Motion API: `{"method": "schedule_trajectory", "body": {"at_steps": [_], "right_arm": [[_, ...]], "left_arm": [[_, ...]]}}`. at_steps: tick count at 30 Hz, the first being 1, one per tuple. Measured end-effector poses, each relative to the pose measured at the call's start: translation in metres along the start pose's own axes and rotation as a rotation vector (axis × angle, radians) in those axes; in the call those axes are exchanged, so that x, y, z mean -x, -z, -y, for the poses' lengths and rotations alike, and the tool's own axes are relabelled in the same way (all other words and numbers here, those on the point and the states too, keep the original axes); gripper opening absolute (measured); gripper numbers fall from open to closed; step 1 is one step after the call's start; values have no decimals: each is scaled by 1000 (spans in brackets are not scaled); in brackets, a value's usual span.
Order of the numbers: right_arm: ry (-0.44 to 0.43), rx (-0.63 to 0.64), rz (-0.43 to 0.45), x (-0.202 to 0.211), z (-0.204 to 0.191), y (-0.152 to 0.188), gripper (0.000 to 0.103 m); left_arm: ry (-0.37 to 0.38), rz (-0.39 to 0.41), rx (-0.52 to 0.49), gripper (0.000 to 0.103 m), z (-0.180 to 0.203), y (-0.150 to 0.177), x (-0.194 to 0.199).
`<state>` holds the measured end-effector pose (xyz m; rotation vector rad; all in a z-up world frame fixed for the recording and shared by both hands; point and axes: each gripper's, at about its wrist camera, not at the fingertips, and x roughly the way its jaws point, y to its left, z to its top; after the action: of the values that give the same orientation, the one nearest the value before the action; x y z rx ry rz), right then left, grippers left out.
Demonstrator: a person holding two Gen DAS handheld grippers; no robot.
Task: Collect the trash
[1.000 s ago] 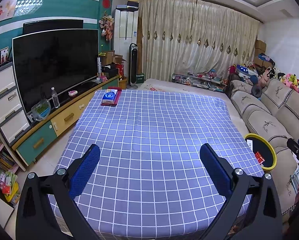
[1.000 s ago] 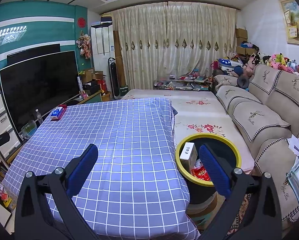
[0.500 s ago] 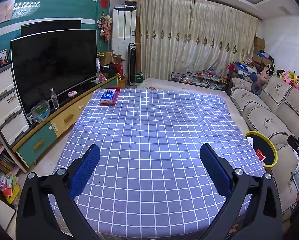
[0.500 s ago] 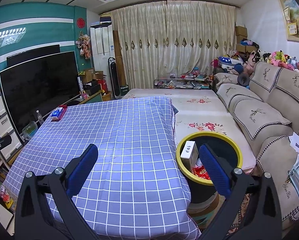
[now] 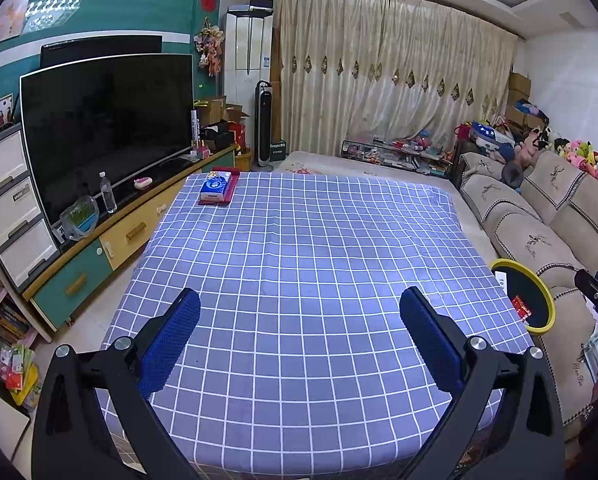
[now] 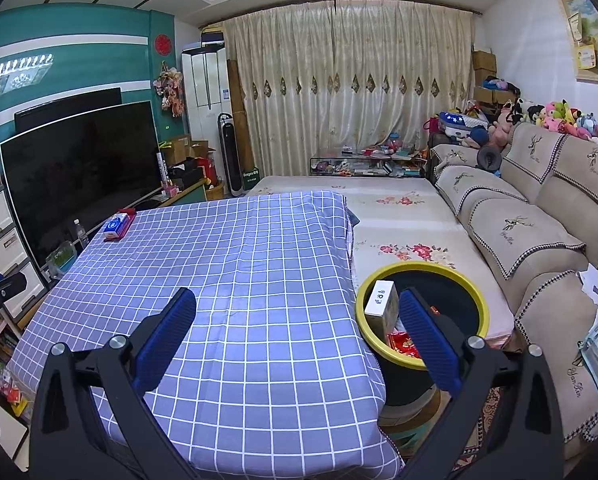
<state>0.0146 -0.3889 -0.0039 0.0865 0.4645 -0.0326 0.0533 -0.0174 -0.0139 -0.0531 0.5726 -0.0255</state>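
Blue-and-white checked cloth [image 5: 299, 280] is seen spread over the surface in both wrist views, and little else lies on it. In the left wrist view, a dark television [image 5: 107, 128] is placed at about ten o'clock on a low cabinet [image 5: 111, 236], with a clear water bottle [image 5: 107, 198] stood in front of it. A blue tissue pack [image 5: 215, 187] is laid on a red tray at the far left corner of the cloth, at about eleven o'clock, well apart from the left tongs [image 5: 299, 340]. These tongs are held spread wide over the near part of the cloth, with nothing between the blue pads. At about three o'clock a yellow-rimmed bin [image 5: 549, 300] is seen just beside the cloth's right edge, and the tip of the other tool is glimpsed past it.

In the right wrist view, the right tongs [image 6: 297, 332] are likewise held wide apart and empty over the near right part of the cloth. The bin is seen at about three o'clock, just beside the right pad, which overlaps its rim. Inside it a white box [image 6: 381, 306] is leant against the left wall, and a red wrapper [image 6: 403, 342] lies below it. A beige sofa [image 6: 539, 216] is seen at about two o'clock.
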Motion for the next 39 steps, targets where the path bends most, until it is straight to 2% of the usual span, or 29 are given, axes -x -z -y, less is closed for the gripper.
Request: {"method": "schedule_trajectory", "body": {"at_steps": [39], "right_arm": [[-6, -7, -7, -3, -1, -1, 96]], "left_arm": [[-20, -19, -3, 98, -4, 4, -6]]}}
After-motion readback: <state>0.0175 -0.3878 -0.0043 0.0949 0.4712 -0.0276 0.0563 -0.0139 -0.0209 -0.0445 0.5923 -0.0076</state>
